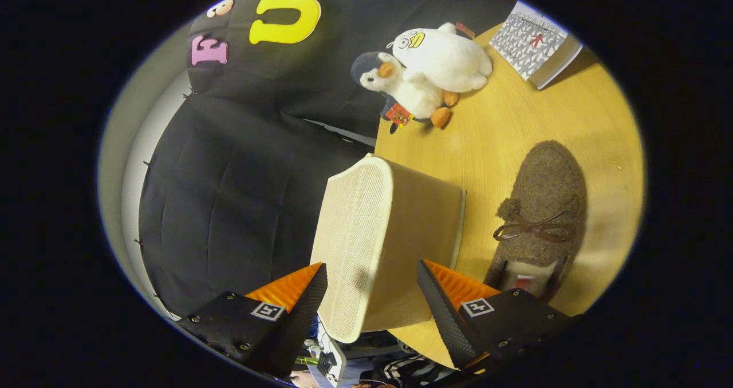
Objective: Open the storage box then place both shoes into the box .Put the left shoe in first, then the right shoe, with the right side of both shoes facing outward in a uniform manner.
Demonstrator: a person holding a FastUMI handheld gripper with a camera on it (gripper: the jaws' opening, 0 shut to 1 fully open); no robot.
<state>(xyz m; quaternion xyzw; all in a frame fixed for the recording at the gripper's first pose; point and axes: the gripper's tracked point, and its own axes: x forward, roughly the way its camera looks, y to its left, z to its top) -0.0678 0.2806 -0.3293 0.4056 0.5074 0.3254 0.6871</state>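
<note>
1. The gripper (pixel 372 296) has its two black fingers with orange backing spread wide apart. The lower part of a beige fabric-covered storage box (pixel 389 239) with a pale woven panel sits between them, but neither finger visibly presses on it, so I read the jaws as open around the box and not clamped.
2. The storage box stands at the edge of the round light-wood tabletop (pixel 515 125), and part of it seems to overhang that edge. Whether its lid or flap is open cannot be told; no opening into the box is visible.
3. One brown felt slipper-style shoe (pixel 541 216) with a dark bow lies on the tabletop just beside the box, on the far side of the right-hand finger, toe pointing away from the gripper. It touches neither the box nor the fingers.
4. Well beyond the box, near the tabletop's far edge, a white plush toy (pixel 444 56) lies against a grey-and-white plush penguin (pixel 401 87), and a grey patterned book (pixel 535 44) sits at the rim.
5. Judged progress: early. The box seems to be the thing in hand, so opening is probably the current step. The visible shoe is not yet placed, and both shoes, left first, remain to be boxed.
</note>
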